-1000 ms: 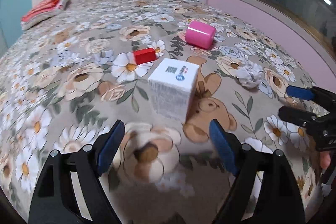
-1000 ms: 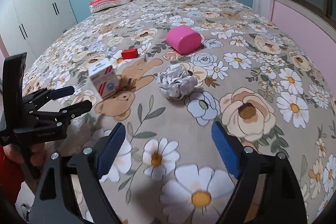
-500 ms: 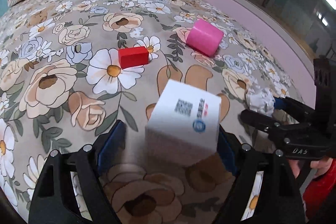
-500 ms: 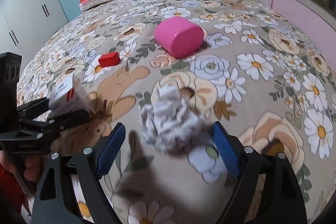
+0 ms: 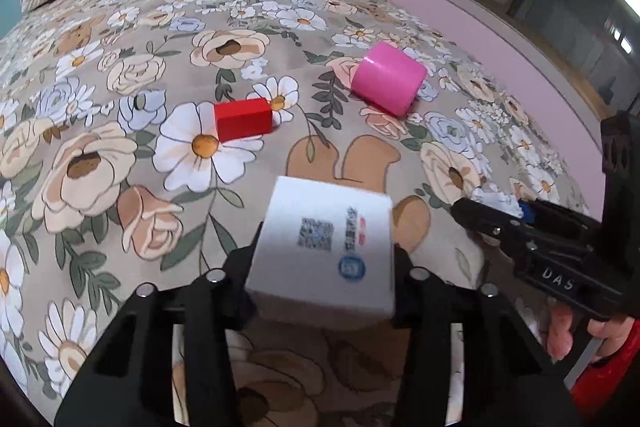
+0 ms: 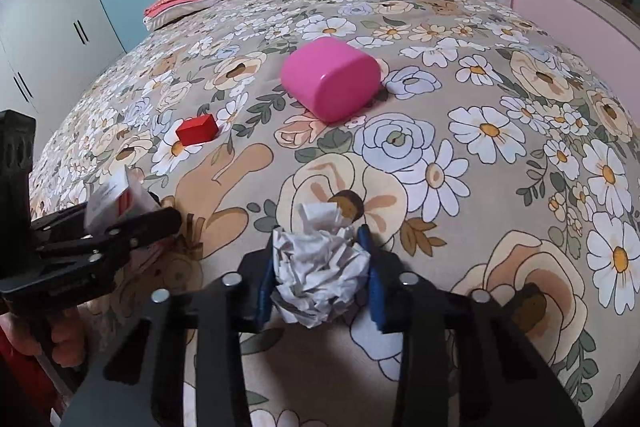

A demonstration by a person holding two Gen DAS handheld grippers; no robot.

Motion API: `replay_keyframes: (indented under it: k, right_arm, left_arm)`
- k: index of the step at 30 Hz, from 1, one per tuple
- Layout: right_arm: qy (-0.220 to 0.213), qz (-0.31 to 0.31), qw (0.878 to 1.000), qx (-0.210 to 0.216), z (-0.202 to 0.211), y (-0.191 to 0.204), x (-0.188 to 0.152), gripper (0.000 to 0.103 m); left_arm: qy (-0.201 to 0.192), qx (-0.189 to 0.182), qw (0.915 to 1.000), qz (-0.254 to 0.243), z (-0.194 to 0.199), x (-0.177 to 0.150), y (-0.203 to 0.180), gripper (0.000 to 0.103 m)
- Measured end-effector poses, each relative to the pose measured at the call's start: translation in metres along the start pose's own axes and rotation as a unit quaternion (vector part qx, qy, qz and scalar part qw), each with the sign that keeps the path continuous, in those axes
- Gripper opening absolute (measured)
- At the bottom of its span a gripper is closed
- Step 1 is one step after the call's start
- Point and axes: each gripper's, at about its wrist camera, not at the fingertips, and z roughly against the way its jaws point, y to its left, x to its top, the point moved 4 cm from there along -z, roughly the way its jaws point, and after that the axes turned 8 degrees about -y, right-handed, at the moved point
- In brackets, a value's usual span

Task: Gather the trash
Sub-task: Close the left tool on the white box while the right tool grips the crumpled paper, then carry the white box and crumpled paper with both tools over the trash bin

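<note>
We have both pieces gripped: our left gripper clamps the white box, our right gripper pinches the paper wad, both just over the bed. Next, probably, lift and carry to a bin, unseen here.

Both hand-held grippers have something clamped over the flowered bed.

The right hand-held gripper has its blue pads pressed against a crumpled paper ball. At the left edge, the left hand-held gripper grips a small white box. Farther up the bed lie a pink container on its side and a red block, well apart.
</note>
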Motion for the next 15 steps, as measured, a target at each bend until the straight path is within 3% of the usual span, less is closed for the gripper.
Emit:
replay_keyframes:
  k: [15]
  right_arm:
    - [-0.028,0.010,1.000,0.009,0.060,0.018,0.010,0.034]
  left_arm:
    - [-0.027,0.030,0.9990,-0.018,0.069,0.010,-0.031,0.045]
